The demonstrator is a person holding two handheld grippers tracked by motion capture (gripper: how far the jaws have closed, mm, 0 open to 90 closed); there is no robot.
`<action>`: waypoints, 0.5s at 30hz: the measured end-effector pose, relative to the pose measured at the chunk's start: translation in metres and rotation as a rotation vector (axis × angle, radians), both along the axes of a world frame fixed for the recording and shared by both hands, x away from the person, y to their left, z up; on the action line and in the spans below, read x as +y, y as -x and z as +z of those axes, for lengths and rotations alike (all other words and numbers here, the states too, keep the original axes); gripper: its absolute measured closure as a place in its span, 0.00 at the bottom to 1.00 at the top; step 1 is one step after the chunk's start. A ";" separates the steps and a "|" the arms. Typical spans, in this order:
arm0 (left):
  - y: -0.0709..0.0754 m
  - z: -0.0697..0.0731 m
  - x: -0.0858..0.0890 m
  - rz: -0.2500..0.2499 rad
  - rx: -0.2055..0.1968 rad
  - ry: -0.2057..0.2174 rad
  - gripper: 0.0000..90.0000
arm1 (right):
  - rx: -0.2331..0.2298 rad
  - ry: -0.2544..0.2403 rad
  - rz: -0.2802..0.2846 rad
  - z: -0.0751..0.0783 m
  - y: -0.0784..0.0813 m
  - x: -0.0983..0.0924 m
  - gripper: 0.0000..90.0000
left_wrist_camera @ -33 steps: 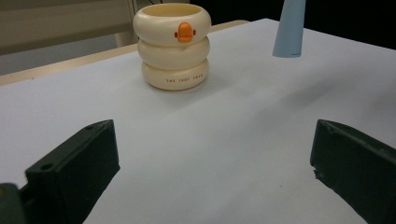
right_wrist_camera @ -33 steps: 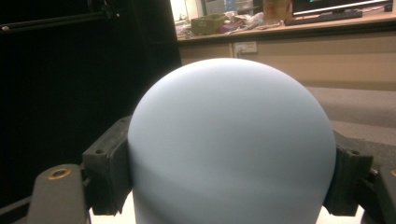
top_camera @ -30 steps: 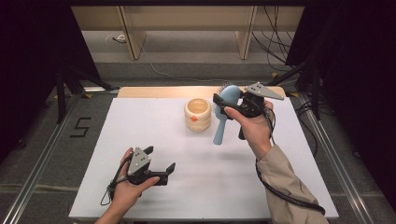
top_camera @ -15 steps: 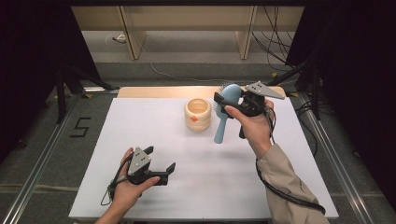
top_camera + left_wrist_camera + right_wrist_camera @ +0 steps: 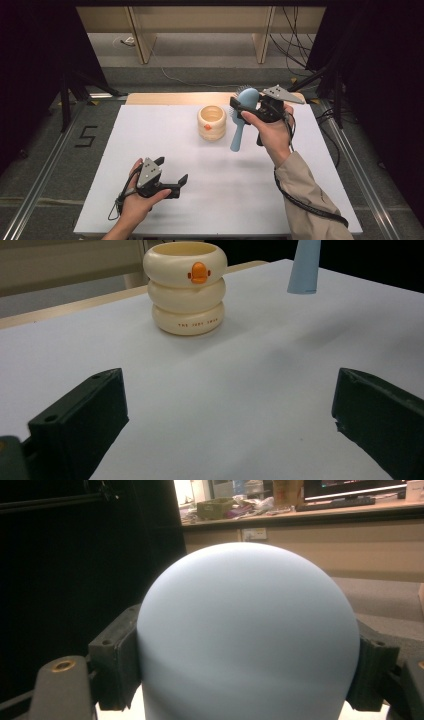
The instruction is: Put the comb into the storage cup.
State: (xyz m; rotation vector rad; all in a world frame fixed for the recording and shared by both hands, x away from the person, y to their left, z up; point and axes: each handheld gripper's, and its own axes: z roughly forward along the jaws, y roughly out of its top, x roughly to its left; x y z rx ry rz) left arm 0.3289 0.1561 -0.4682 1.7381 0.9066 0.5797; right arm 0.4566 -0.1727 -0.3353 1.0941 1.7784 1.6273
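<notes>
A light blue hairbrush hangs above the table's far right, handle down, head up. My right gripper is shut on its rounded head, one black jaw pressing each side. To its left a cream ringed cup with an orange duck beak stands upright on the white table. In the left gripper view the cup sits ahead, and the brush's handle tip hangs to its right. My left gripper rests near the front left edge, open, nothing between its jaws.
A wooden strip runs along the table's far edge, with shelving legs and cables on the floor beyond. Black curtains stand on both sides. A "5" mark lies on the floor at the left.
</notes>
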 end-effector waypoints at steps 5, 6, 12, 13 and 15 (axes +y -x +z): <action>0.000 0.000 0.000 0.001 0.001 0.002 0.01 | 0.004 0.008 0.000 -0.001 -0.004 0.002 0.23; 0.000 0.000 0.000 0.001 0.001 0.001 0.01 | 0.004 0.007 0.000 0.000 -0.004 0.002 0.23; 0.000 0.000 0.000 0.001 0.002 0.002 0.01 | -0.003 0.014 -0.004 0.003 -0.008 0.003 0.23; 0.000 0.000 0.000 0.001 0.002 0.001 0.01 | -0.004 0.017 -0.005 0.003 -0.008 0.003 0.23; 0.000 0.000 0.000 0.001 0.002 0.001 0.01 | -0.006 0.016 -0.007 0.005 -0.009 0.003 0.23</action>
